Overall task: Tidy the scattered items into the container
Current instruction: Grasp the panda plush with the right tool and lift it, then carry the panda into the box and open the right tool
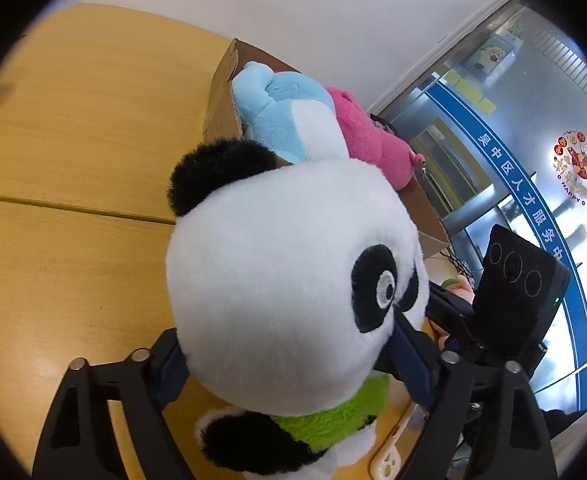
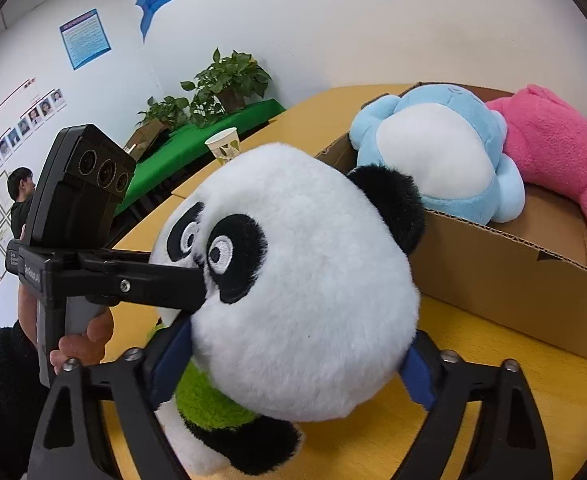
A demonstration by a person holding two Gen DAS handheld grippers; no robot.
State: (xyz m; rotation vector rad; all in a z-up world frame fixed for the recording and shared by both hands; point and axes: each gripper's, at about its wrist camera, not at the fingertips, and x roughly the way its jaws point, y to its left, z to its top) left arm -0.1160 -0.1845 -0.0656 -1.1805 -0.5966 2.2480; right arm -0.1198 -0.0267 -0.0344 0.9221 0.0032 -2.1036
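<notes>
Left wrist view first: the left gripper [image 1: 289, 364] has its jaws squeezed on the big round head of the black-and-white plush panda with the green scarf [image 1: 285, 280], held over the yellow wooden worktop [image 1: 73, 128]. Ahead of the jaws sits the brown cardboard box [image 1: 219, 100], already stuffed with a light-blue plush [image 1: 281, 112] and a pink plush [image 1: 369, 140]. Right wrist view: the right gripper [image 2: 293, 364] clamps the same head from the other side, left gripper's finger pressing by the eye. Risk I'd guess: soft fur slips, or the panda snags the box rim since there's little room left.
</notes>
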